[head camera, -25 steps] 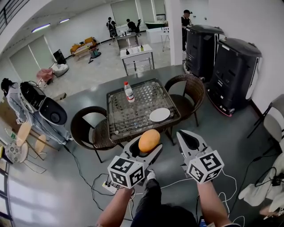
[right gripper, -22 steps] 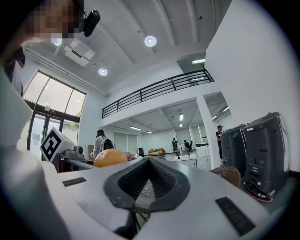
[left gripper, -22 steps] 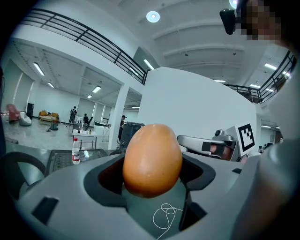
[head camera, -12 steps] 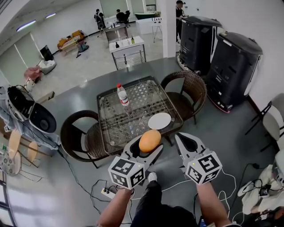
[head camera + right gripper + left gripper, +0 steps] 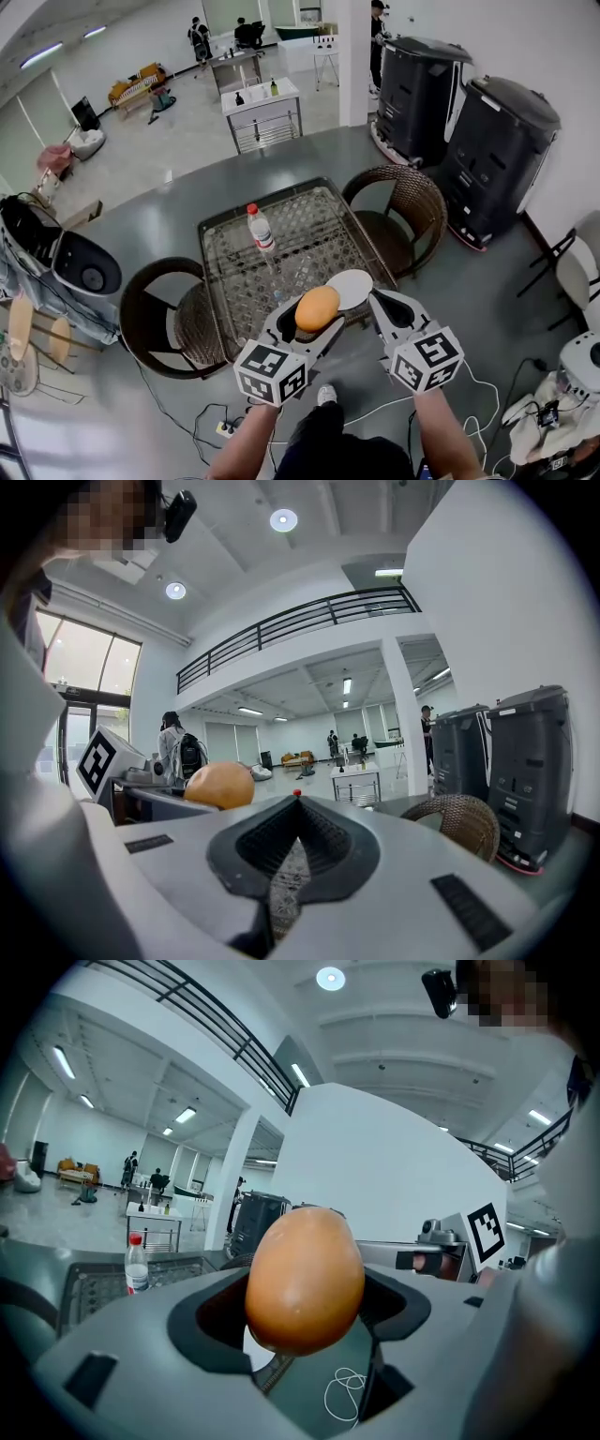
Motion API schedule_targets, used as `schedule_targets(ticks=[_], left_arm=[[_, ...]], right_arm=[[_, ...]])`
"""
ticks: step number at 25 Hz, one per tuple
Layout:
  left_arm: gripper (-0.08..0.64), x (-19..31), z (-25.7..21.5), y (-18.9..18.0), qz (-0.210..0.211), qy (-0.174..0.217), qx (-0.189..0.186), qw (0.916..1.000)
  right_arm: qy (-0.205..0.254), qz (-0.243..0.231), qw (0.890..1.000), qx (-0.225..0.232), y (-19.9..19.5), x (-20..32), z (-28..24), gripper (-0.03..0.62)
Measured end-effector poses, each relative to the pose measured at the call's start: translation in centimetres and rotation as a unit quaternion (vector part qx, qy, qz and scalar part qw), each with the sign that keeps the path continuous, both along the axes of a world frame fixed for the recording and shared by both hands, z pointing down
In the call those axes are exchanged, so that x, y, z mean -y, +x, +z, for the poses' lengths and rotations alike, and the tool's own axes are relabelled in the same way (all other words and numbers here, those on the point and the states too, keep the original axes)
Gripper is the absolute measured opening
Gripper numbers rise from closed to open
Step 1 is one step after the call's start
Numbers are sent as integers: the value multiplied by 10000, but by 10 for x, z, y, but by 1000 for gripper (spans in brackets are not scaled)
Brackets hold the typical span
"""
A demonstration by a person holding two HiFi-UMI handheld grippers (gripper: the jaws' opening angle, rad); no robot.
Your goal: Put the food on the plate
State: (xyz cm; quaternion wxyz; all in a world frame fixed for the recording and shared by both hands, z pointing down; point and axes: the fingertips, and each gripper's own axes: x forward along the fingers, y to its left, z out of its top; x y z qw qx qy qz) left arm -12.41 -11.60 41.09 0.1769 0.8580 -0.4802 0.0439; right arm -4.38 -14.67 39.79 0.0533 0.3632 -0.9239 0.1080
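**Q:** Is any writing legible?
**A:** None. The label on the red-capped bottle (image 5: 260,228) is too small to read. The gripper cubes carry only black-and-white square patterns.

**Q:** What are the claw states and where is the food?
**A:** The left gripper (image 5: 309,323) clamps the orange oval food (image 5: 317,307) between its jaws, held in the air. The right gripper (image 5: 380,298) has its jaws closed tip to tip, with nothing between them.

**Q:** What edges and clearances apply?
**A:** In the head view the food overlaps the near edge of the table (image 5: 234,281). The white plate (image 5: 354,285) lies at the table's near right corner, at 1 o'clock from the food. The bottle stands at 11 o'clock, well apart, with open tabletop between bottle and plate. One wicker chair (image 5: 403,211) stands at the table's 2 o'clock and another (image 5: 164,314) at 8 o'clock.

**Q:** What is obscured?
**A:** The food and the left gripper cover the plate's near-left rim. The food's height above the table cannot be determined.
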Motion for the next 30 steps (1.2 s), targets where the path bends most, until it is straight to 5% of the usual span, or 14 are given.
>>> schedule_targets(ticks=[16, 30], left_arm=[[337, 69, 9, -8, 411, 5, -3, 9992], [337, 109, -12, -2, -39, 177, 315, 9993]], right_arm=[[83, 447, 9990, -6, -3, 64, -5, 3], [227, -56, 9994, 255, -4, 113, -23, 3]])
